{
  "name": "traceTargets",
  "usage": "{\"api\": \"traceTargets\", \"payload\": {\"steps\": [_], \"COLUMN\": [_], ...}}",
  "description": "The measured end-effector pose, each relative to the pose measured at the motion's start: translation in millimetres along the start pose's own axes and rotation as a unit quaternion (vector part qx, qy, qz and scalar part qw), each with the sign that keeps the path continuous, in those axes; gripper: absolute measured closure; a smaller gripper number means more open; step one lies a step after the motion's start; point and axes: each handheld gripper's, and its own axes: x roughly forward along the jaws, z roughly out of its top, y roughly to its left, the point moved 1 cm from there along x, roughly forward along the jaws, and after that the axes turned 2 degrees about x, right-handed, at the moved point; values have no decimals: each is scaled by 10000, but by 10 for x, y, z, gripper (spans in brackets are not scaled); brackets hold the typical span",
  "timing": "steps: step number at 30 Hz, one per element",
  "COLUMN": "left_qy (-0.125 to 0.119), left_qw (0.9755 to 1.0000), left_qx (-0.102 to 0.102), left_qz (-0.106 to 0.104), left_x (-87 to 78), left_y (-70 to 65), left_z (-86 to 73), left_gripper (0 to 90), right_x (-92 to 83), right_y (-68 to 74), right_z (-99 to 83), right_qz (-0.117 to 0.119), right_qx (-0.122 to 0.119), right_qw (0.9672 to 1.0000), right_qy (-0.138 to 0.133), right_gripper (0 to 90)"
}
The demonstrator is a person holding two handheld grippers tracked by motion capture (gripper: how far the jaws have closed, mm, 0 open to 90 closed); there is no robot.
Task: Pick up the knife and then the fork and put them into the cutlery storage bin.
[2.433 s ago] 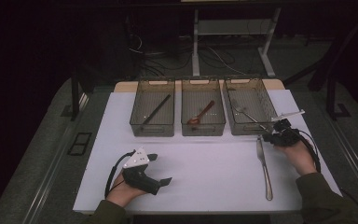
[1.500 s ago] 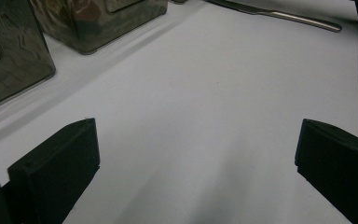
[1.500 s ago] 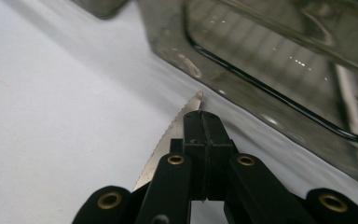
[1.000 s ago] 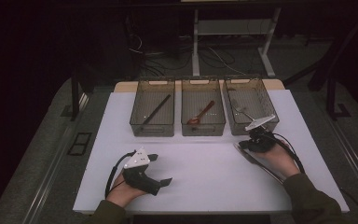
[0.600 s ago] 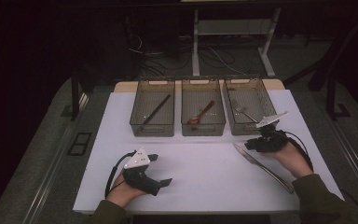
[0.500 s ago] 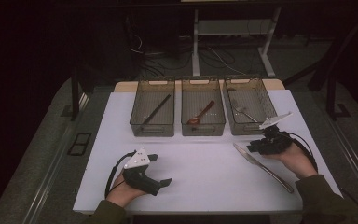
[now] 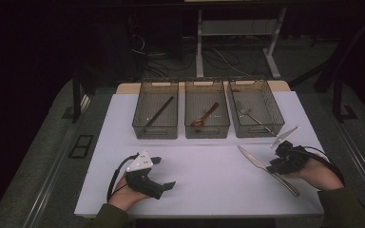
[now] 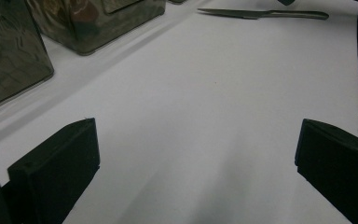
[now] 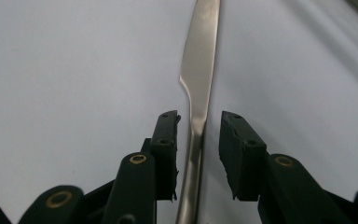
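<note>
So my right gripper [image 9: 198, 140] has its jaws a little apart, they've just been opening, and the knife [image 9: 199, 84] sits right in the gap between them with a sliver of daylight on each side, so the pads aren't pressing on it. The blade runs straight out ahead of the jaws, the handle back under the gripper body. From above, the right gripper [image 7: 276, 164] sits over the handle part of the knife [image 7: 256, 161], which lies flat on the white mat [image 7: 209, 175], blade angled toward the middle of the table. My left gripper [image 8: 196, 154] is wide open on bare mat, nothing between the jaws; the knife [image 8: 261, 13] lies well ahead of it. Just beyond the right gripper sits the bin with the fork [image 7: 254, 116], then the spoon bin [image 7: 205, 115] and the chopstick bin [image 7: 158, 114].
</note>
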Motion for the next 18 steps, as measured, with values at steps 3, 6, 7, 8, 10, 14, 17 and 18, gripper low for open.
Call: {"api": "traceTargets", "payload": {"steps": [3,6,7,8,10,14,17,18], "left_qy": [-2,0,-5,-1,24,37,35,50], "left_qw": [10000,10000,10000,10000,10000,10000,10000,10000], "left_qx": [-9,-3,-12,-5,0,11,9,15], "left_qz": [-3,-4,-6,-7,-12,-17,-15,-21], "left_x": [1,0,1,1,2,6,13,14], "left_y": [1,1,1,2,1,0,0,-1], "left_z": [-2,-2,-2,-3,-3,-3,-5,-5], "left_gripper": [0,0,0,0,0,0,0,0], "right_x": [30,74,89,105,130,184,194,200], "right_y": [11,27,35,38,47,60,62,58], "right_z": [-5,2,5,8,19,55,86,98], "right_qz": [-23,-57,-57,-82,-97,-198,-227,-223], "right_qx": [-68,-85,-81,-116,-103,-153,-169,-142], "right_qw": [9998,9992,9989,9985,9977,9959,9949,9946], "right_qy": [206,395,465,526,663,867,973,1006], "right_gripper": [662,669,672,682,702,724,736,743]}}
